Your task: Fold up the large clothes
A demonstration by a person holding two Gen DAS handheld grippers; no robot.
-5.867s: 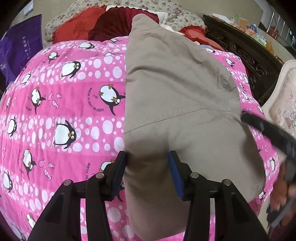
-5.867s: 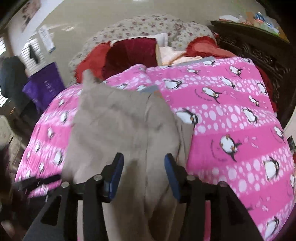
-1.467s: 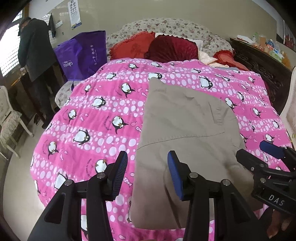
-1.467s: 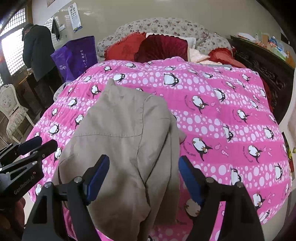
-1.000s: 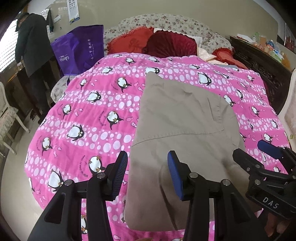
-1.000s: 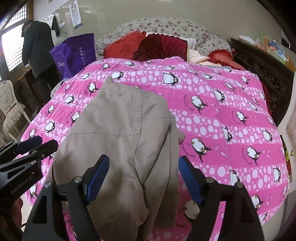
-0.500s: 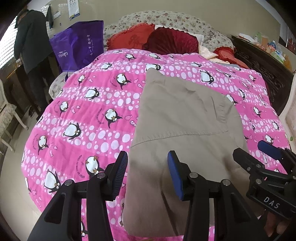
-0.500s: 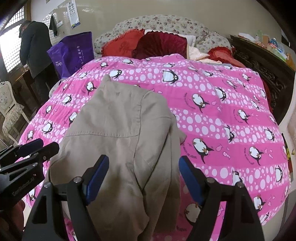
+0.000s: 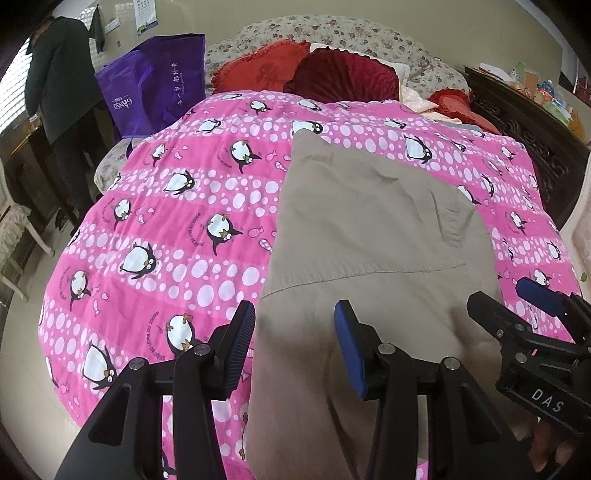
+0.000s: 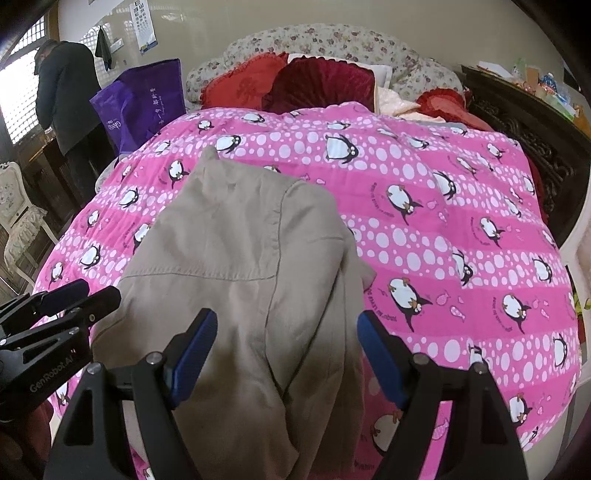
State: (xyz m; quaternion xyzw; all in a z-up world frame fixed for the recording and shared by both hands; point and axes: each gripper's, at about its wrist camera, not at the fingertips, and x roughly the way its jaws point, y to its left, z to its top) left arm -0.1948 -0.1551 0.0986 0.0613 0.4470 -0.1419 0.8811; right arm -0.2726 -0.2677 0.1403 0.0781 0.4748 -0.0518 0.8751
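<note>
Garment [image 9: 373, 236]: a large beige piece of clothing, folded into a long panel, lies flat on the pink penguin quilt [image 9: 177, 229] that covers the bed, reaching from the near edge of the bed toward its middle. A stitched seam crosses the cloth partway up, and in the right wrist view a doubled layer runs along its right side, ending in a small flap. Left gripper [image 9: 293, 332]: held above the near end of the garment close to its left border, its two blue-padded fingers [image 9: 347, 343] parted with nothing between them. Right gripper [image 10: 284, 354]: also above the near end of the garment, its fingers spread wider than the left one's and likewise holding nothing; whether either gripper touches the cloth cannot be told. Each gripper shows at the margin of the other's view, side by side over the same end of the cloth. At the far edge of the bed, red cushions [image 9: 306, 74] rest against a floral headboard [image 9: 332, 33]. A purple bag [image 9: 159, 85] stands beside the far left corner of the bed, and a person in dark clothing [image 9: 62, 88] stands beyond it near a window.
</note>
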